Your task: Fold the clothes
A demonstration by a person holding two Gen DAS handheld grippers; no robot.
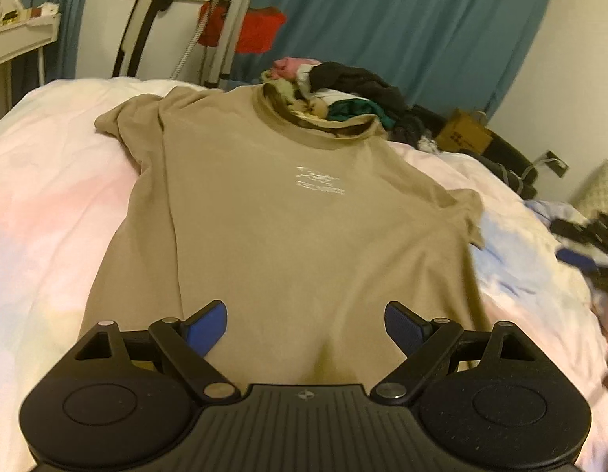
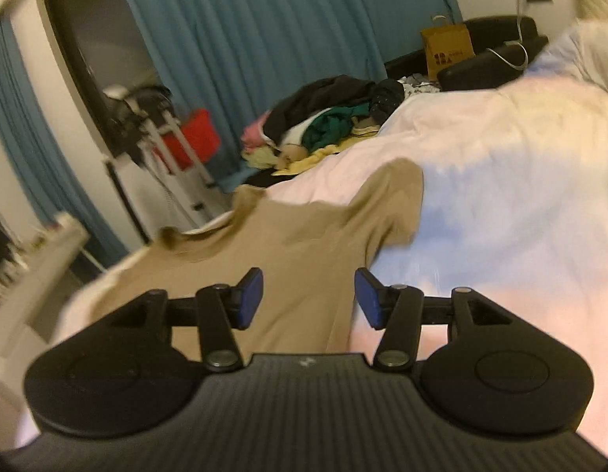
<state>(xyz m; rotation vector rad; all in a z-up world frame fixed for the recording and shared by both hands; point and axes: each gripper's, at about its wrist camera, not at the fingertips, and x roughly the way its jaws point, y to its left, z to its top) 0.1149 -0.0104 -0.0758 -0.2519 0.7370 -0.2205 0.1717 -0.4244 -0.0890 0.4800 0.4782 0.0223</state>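
A tan T-shirt [image 1: 288, 212] lies spread flat on the bed, collar at the far end, a small white print on its chest. My left gripper [image 1: 305, 326] hovers open over the shirt's near hem, nothing between its blue pads. The right gripper [image 1: 586, 251] shows blurred at the right edge of the left wrist view, off the shirt's right side. In the right wrist view the right gripper [image 2: 308, 299] stands open above the shirt [image 2: 288, 244] near its right side edge, with nothing held; the right sleeve [image 2: 398, 204] lies ahead.
A pile of mixed clothes [image 1: 343, 90] sits at the bed's far end beyond the collar. The pale bedcover [image 1: 48, 212] extends on both sides of the shirt. Teal curtains [image 1: 402, 19], a red bin [image 1: 260, 29], a brown paper bag [image 2: 447, 49] and a white shelf [image 1: 21, 35] stand around the bed.
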